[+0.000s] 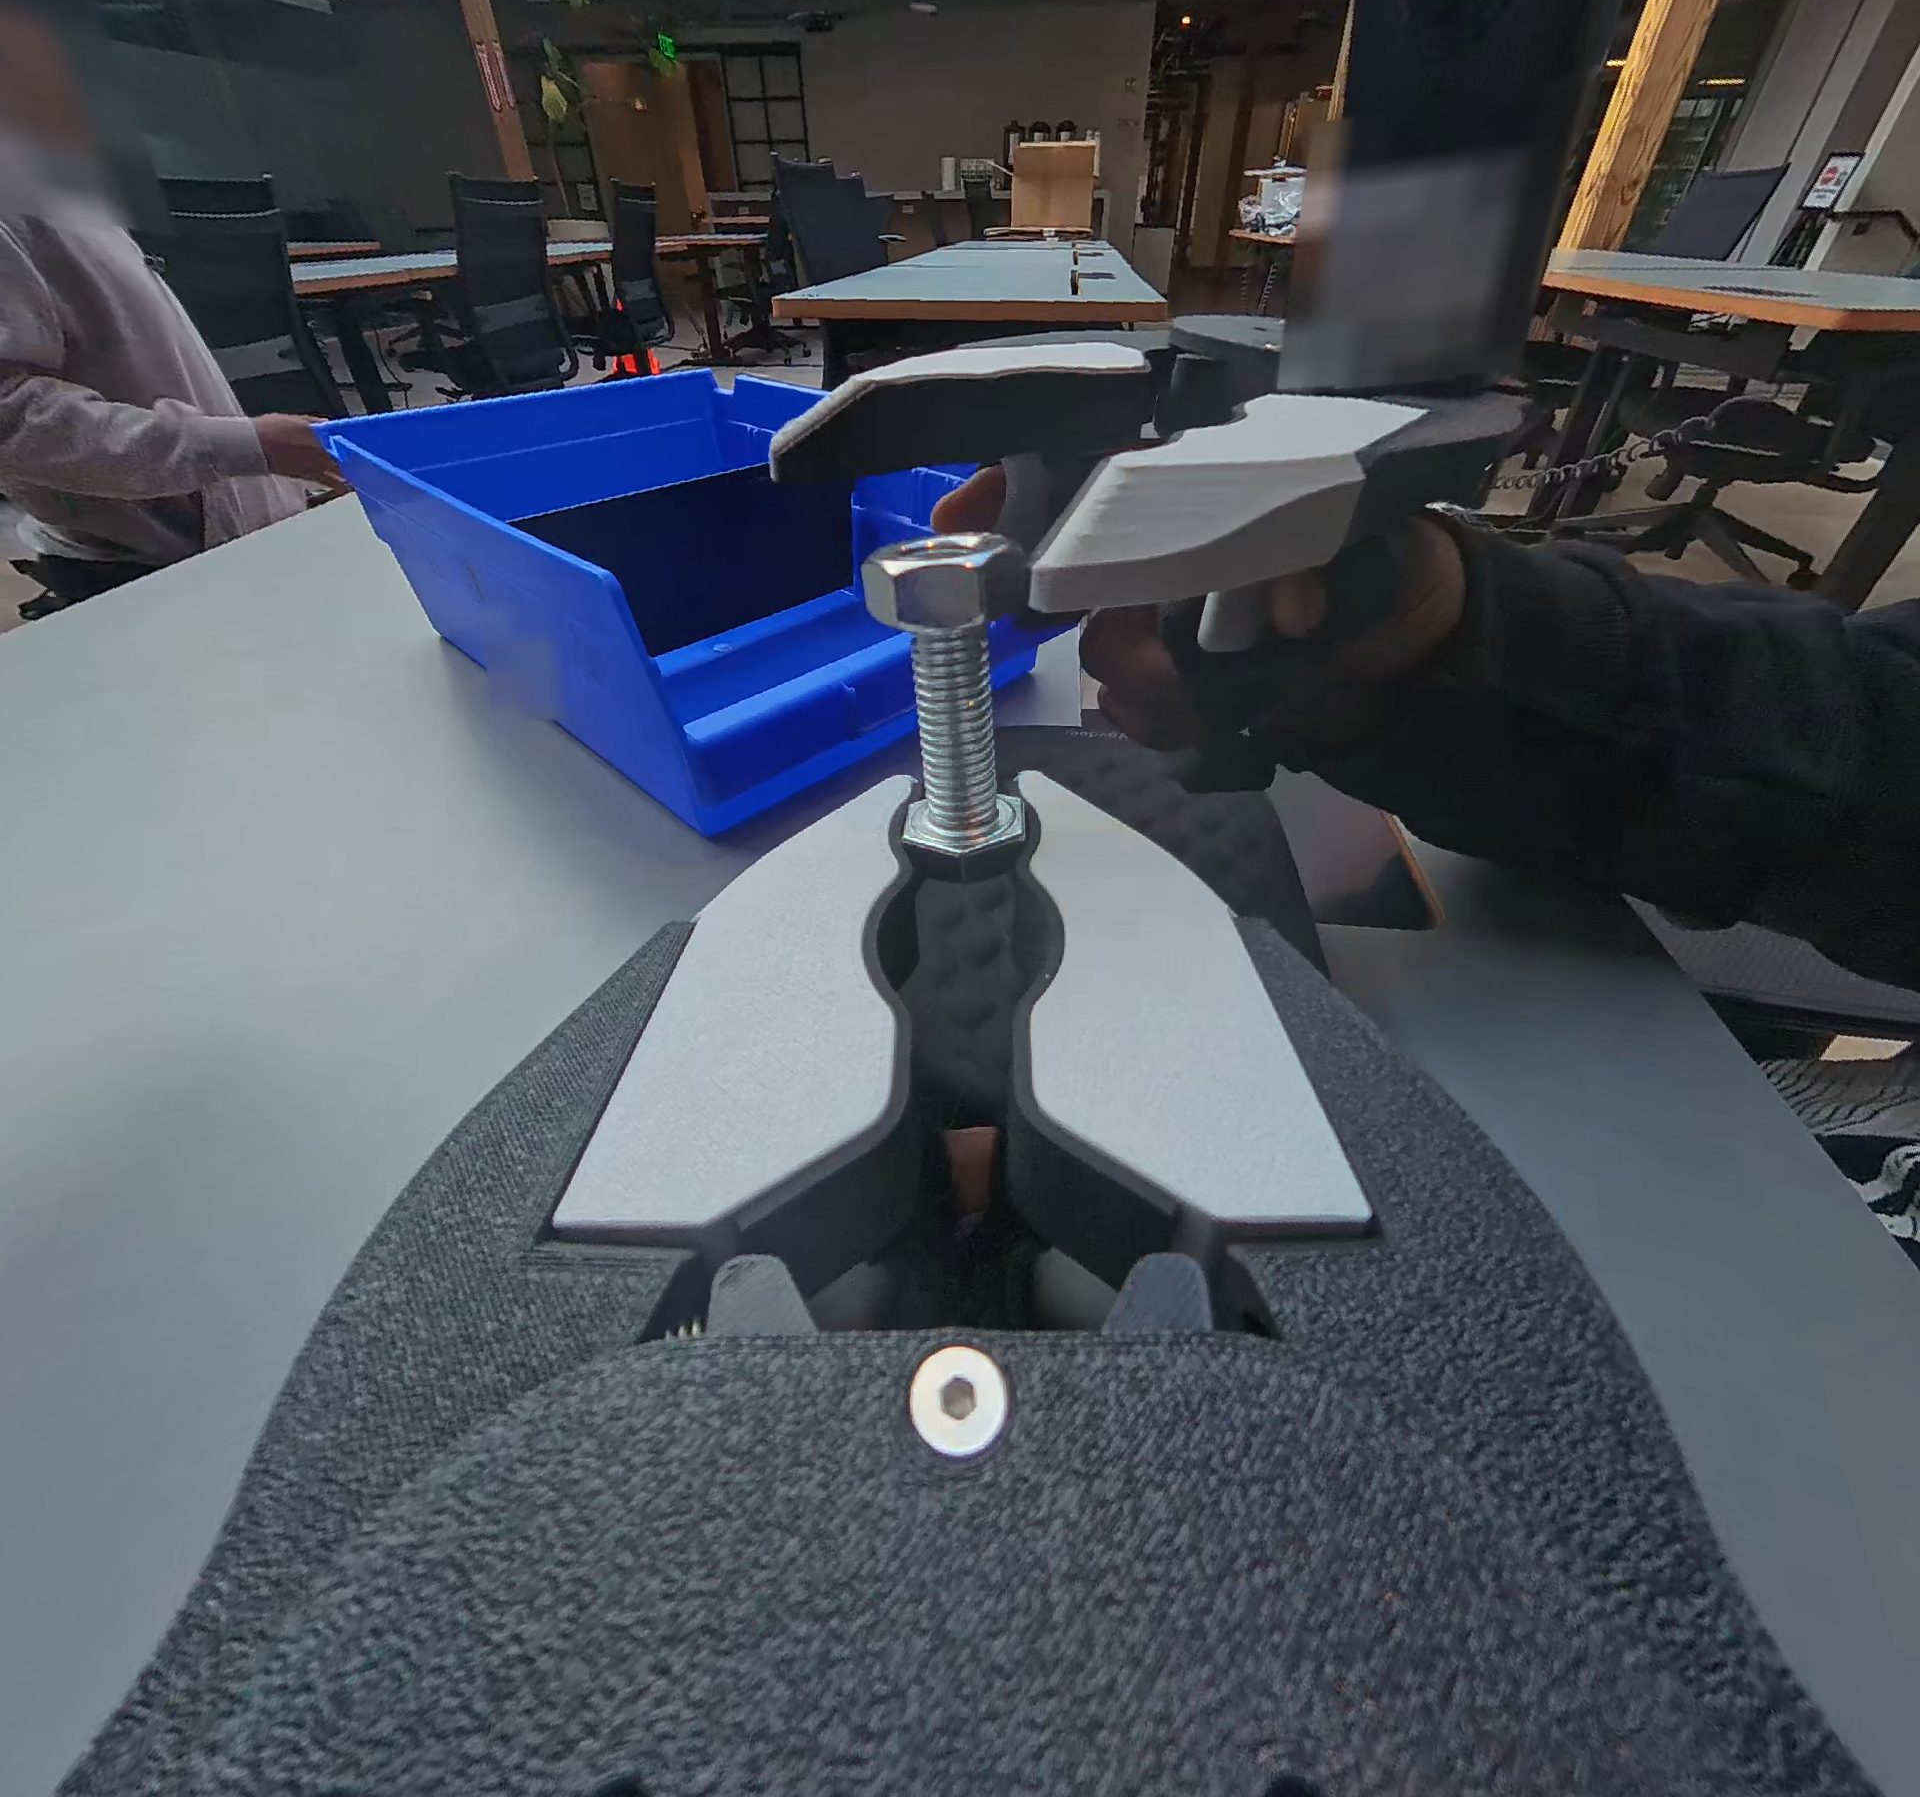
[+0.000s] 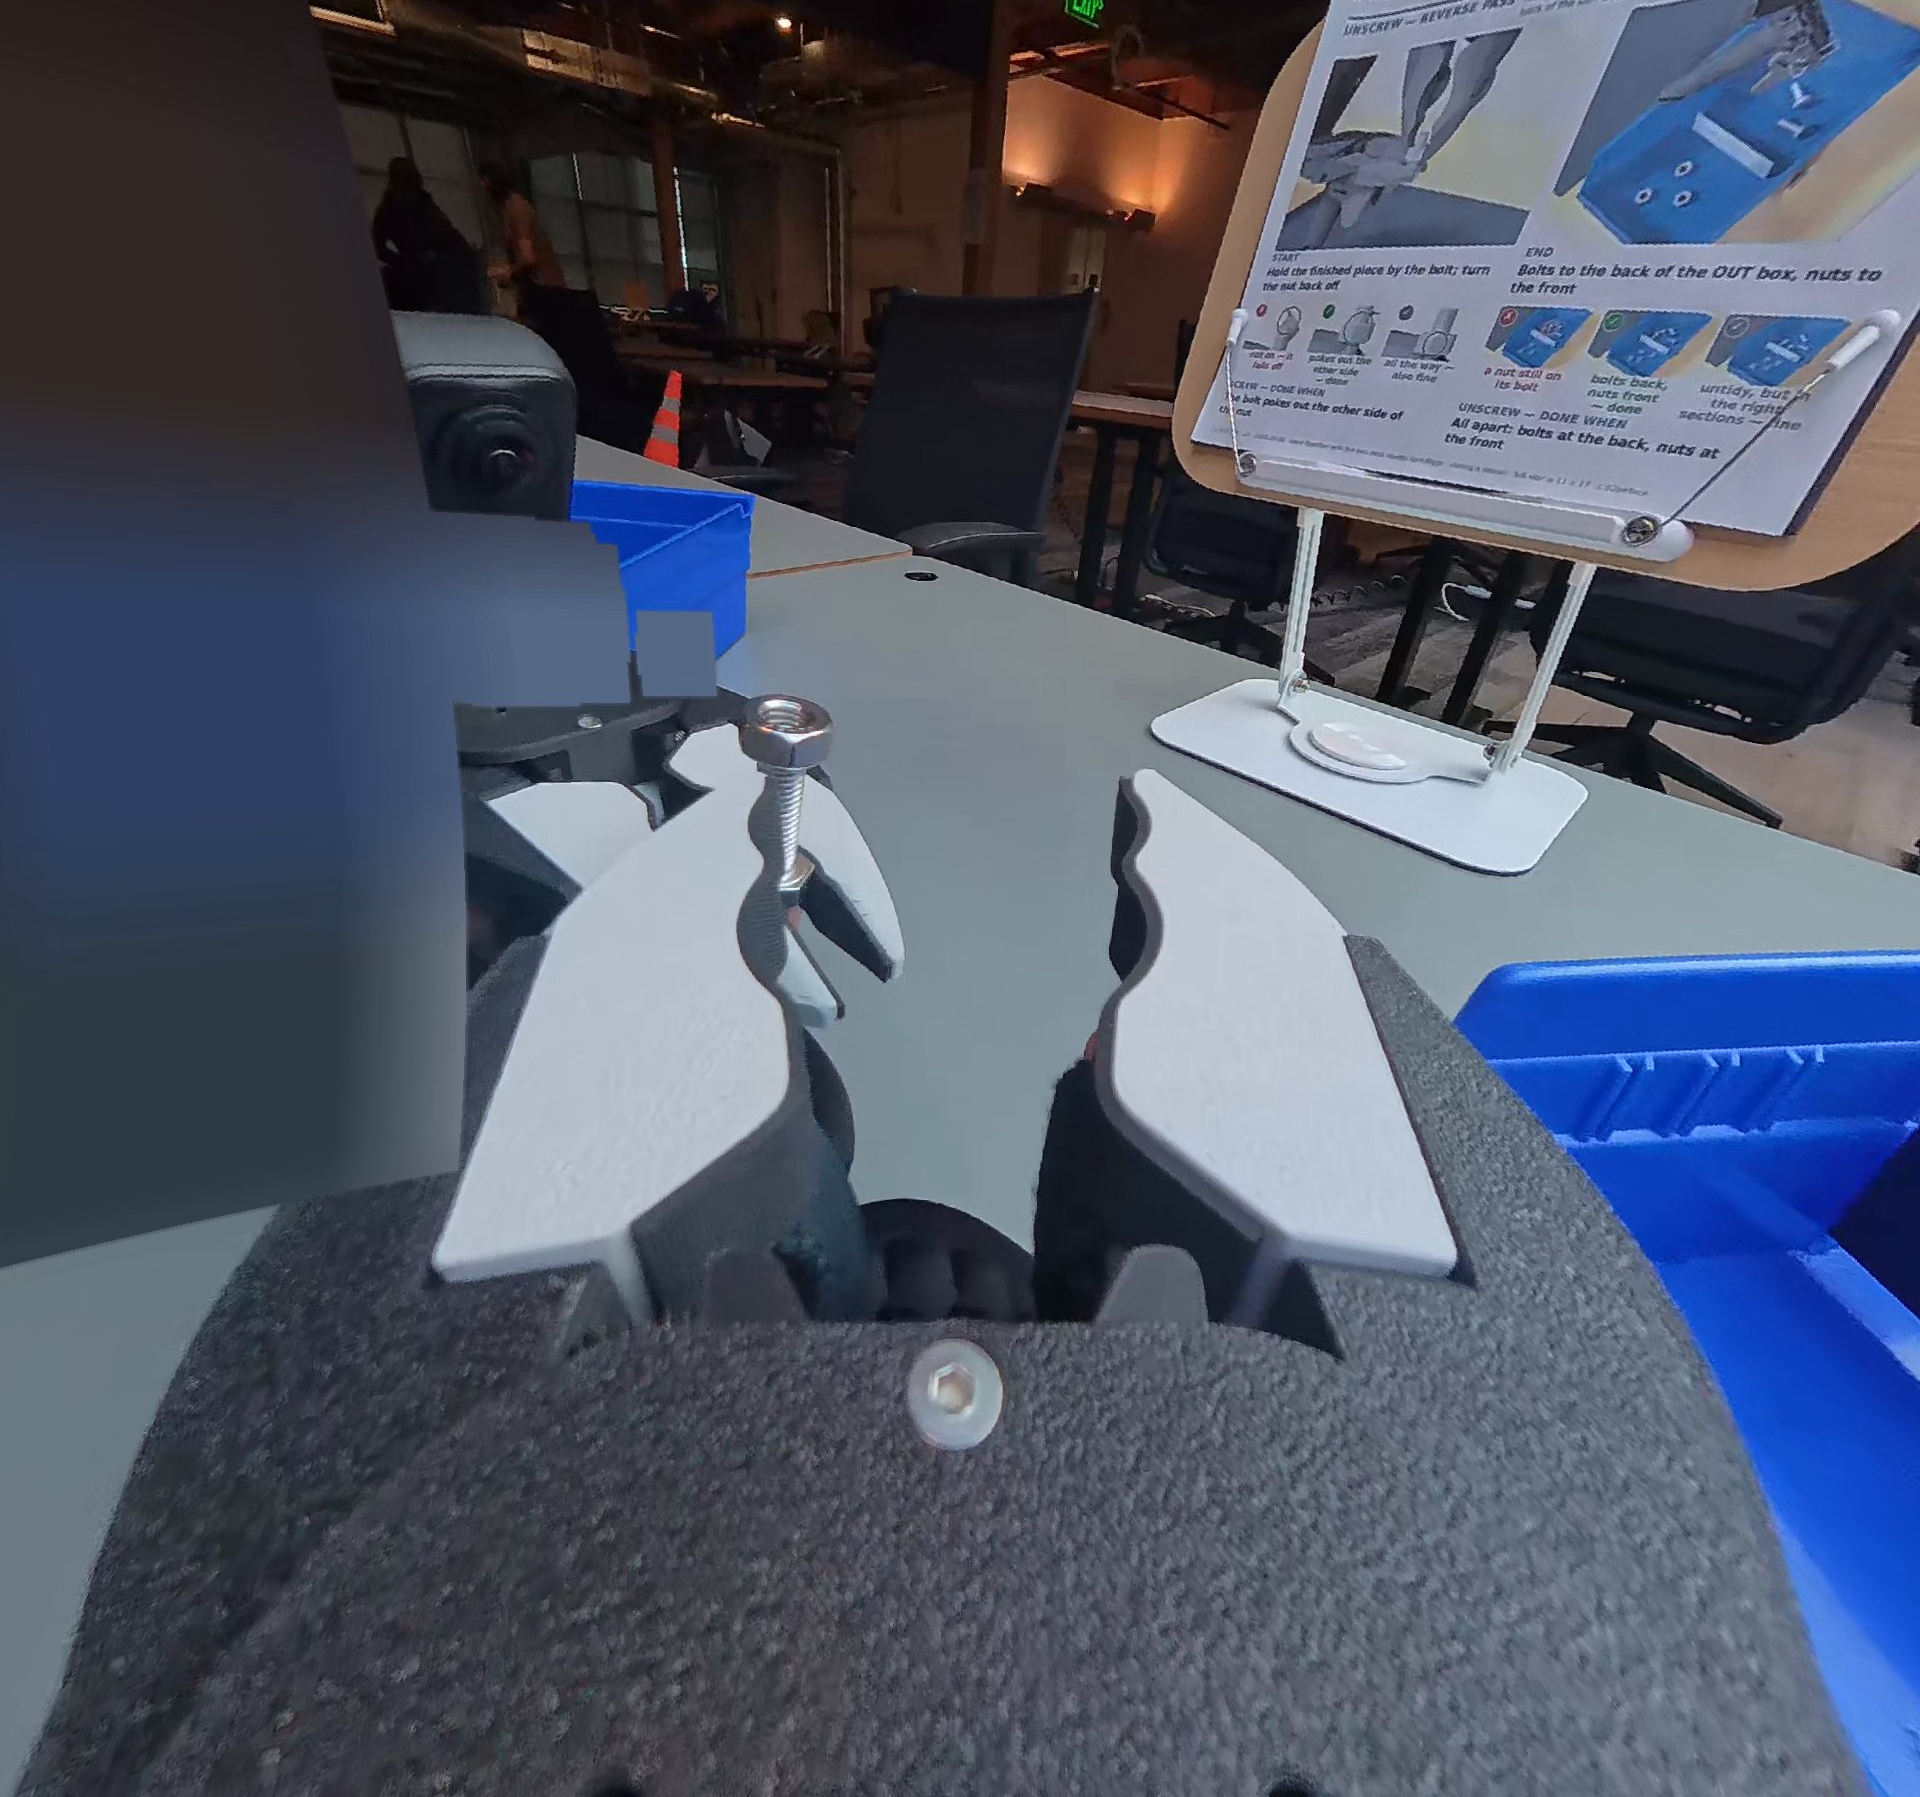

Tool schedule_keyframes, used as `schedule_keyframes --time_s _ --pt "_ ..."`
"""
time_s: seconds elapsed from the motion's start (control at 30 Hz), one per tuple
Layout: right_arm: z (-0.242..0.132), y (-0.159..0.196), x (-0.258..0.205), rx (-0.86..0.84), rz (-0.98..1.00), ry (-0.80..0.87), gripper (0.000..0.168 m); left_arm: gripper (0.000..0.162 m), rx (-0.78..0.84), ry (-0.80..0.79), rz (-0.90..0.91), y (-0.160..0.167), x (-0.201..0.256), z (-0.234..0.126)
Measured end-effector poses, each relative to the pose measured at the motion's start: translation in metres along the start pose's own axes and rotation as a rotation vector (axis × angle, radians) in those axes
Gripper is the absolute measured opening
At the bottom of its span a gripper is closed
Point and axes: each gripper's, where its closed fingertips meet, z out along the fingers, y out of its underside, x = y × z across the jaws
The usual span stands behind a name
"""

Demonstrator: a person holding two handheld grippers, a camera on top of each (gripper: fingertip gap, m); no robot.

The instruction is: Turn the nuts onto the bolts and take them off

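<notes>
From my left wrist view I see my left claw (image 1: pixel 961 828) clenched on the hexagonal head of the bolt (image 1: pixel 954 739) at the centre of the frame, its threaded shank standing upright above my fingertips. A nut (image 1: pixel 940 581) sits at the very top of the thread. Only this view shows the open blue bin (image 1: pixel 582 542) lying on the grey table (image 1: pixel 260 864) at middle left, and a person's sleeve and hand at the left edge beside it. It also shows my right claw (image 1: pixel 920 526) reaching in from the upper right, one finger (image 1: pixel 1195 511) tipped against the nut's side, the other finger (image 1: pixel 966 397) higher and behind; my gloved right hand (image 1: pixel 1351 625) wraps the handle below, forearm stretching to the right edge.

My right wrist view gives what the first cannot: a white stand (image 2: pixel 1371 760) with an instruction sheet (image 2: pixel 1558 189) in the upper right, and a second blue bin (image 2: pixel 1714 1176) at the lower right edge. Here my right claw (image 2: pixel 945 874) is released, fingers spread wide with bare table between them. The bolt (image 2: pixel 784 812) and nut (image 2: pixel 787 731) stand just left of centre, against the inner edge of my left-hand finger (image 2: pixel 644 1020); whether it touches I cannot tell. Behind the bolt, my left claw (image 2: pixel 800 890) pinches its base, pointing towards the lens from the left.
</notes>
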Motion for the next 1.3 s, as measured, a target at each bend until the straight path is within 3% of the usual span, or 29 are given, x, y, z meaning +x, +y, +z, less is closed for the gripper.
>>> schedule_keyframes --time_s 0.4,1.0,1.3 --pt "0.037 -0.007 -0.02 0.005 0.01 -0.068 0.063 0.013 0.001 -0.001 0.004 0.0 0.0 0.0" --pt "0.001 -0.004 -0.003 0.025 0.048 -0.013 0.06 0.013 0.018 -0.007 -0.01 -0.002 -0.002 -0.002" --pt "0.037 -0.008 -0.02 0.017 -0.001 -0.062 0.062 0.013 0.015 -0.006 -0.005 -0.002 -0.001 -0.002"
